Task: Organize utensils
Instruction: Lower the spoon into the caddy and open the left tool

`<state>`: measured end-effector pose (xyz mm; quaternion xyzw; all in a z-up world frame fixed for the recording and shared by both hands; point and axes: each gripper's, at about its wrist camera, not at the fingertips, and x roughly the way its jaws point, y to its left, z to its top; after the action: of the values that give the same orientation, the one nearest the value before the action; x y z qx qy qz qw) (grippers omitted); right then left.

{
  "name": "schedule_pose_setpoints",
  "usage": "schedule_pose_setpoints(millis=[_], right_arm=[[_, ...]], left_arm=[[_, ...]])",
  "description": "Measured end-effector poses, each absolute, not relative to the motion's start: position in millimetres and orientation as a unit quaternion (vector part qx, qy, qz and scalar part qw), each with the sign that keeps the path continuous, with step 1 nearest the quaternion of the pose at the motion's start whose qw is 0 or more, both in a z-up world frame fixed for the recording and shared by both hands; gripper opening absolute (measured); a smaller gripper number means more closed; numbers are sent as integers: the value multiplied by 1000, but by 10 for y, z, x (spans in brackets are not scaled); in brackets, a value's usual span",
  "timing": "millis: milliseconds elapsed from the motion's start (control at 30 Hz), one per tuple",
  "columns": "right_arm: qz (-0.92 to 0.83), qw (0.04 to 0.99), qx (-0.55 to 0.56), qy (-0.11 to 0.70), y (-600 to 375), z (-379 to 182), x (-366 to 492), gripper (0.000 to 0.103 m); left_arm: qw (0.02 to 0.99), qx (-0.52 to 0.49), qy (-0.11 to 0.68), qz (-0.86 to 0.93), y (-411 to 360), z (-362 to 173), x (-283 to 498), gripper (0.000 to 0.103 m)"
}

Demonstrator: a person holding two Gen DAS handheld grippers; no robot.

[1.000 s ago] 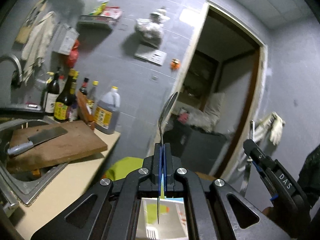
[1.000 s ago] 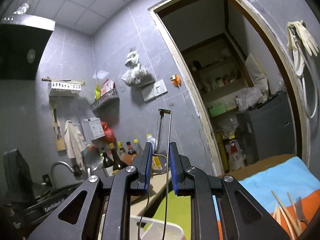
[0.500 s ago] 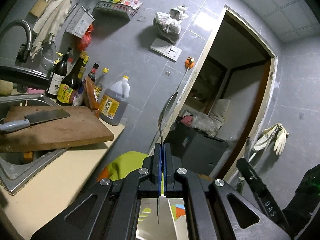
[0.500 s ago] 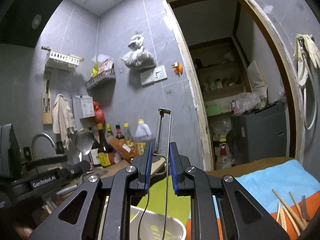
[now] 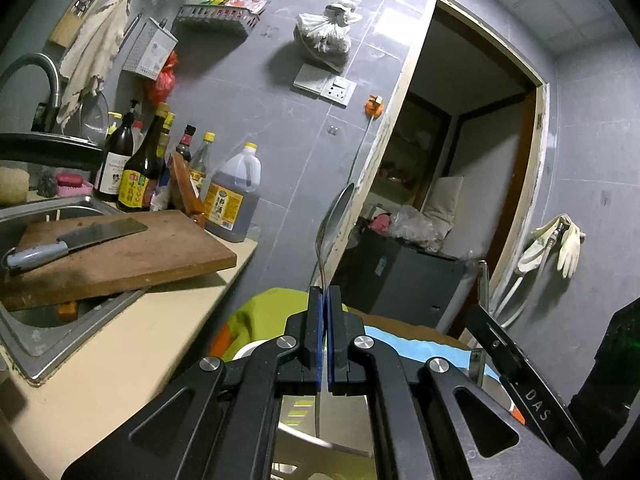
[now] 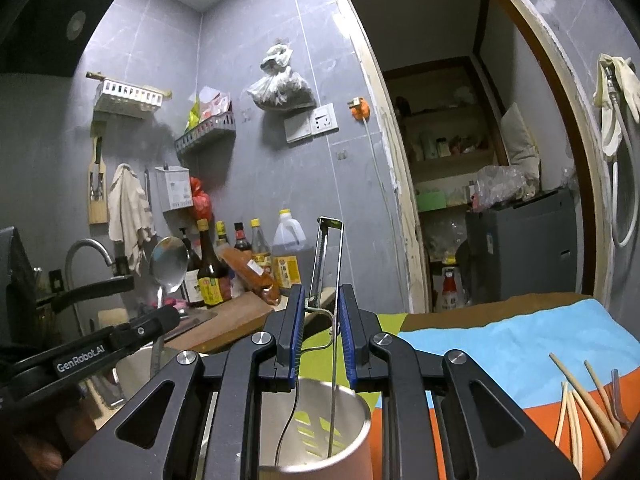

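Observation:
My left gripper (image 5: 324,294) is shut on a metal spoon (image 5: 332,216), held upright with the bowl up; the gripper and spoon also show in the right wrist view (image 6: 168,260). My right gripper (image 6: 319,300) is shut on a wire-handled peeler (image 6: 329,264), its handle reaching down into a steel utensil holder (image 6: 320,428) directly below. Both tools hang over that holder. Several chopsticks (image 6: 580,400) and a fork (image 6: 618,396) lie on the coloured cloth at the right.
A cutting board with a cleaver (image 5: 76,240) lies over the sink (image 5: 36,332) at the left. Sauce bottles (image 5: 140,172) and an oil jug (image 5: 234,196) stand by the wall. A doorway (image 5: 460,184) opens behind the table.
Both grippers have tilted and lowered a little toward the holder, which now shows fuller in the right wrist view. Both still hold their tools.

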<state>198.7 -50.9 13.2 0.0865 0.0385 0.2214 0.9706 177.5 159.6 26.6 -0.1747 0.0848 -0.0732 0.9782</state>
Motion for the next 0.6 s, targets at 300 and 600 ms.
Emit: schedule_pose_setpoints(millis=[300,600], right_arm=[[232,968,81,46,-465,104,1978,15],[237,967,78,49,-445,93,1982,16]], left_arm=[[979,-163,90,-77,1531,260,1735,0],[981,-153,92,-77,1519,247,1686,1]])
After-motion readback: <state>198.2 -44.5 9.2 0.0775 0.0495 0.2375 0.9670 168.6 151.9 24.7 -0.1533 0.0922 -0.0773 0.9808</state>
